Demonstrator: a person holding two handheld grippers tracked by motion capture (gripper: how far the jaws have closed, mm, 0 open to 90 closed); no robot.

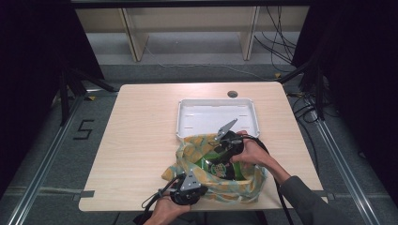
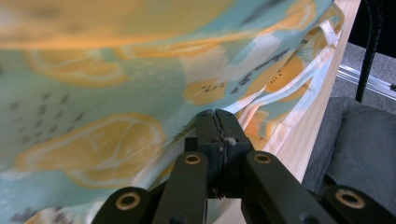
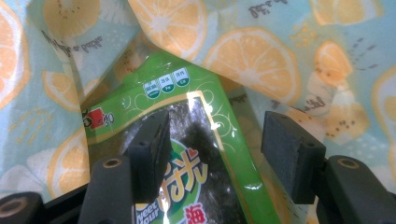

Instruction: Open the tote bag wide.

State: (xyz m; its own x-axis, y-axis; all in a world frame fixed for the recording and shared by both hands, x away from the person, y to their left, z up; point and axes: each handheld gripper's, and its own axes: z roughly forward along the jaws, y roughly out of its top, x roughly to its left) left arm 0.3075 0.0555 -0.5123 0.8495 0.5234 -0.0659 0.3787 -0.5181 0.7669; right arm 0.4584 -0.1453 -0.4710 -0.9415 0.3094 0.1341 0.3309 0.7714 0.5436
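- Holding the near edge of the lemon-print cloth bag (image 1: 220, 185) is the job of your left gripper (image 1: 187, 186): its jaws are clenched on the fabric, as the left gripper view shows, with cloth pinched at the tips (image 2: 217, 122).
- That grip sits at about 6 o'clock on the table (image 1: 136, 140), right at its near edge, and it keeps the bag's mouth pulled open toward you.
- Farther in, your right gripper (image 1: 228, 149) reaches into the bag's mouth from about 1 o'clock of the left one.
- Its jaws stand apart around the green snack packet (image 3: 187, 140); one pad (image 3: 152, 144) lies over the packet's face, but whether the pads press it I cannot tell.
- The packet (image 1: 220, 166) lies inside the bag, partly wrapped by the cloth.
- Judging by this, you are at the step of either placing or fetching the packet; which one, the pictures leave unsettled.
- Next, keep the left pinch firm and the mouth wide while the right gripper works.
- Beyond, at 12 o'clock, the white tray (image 1: 185, 117) waits empty.
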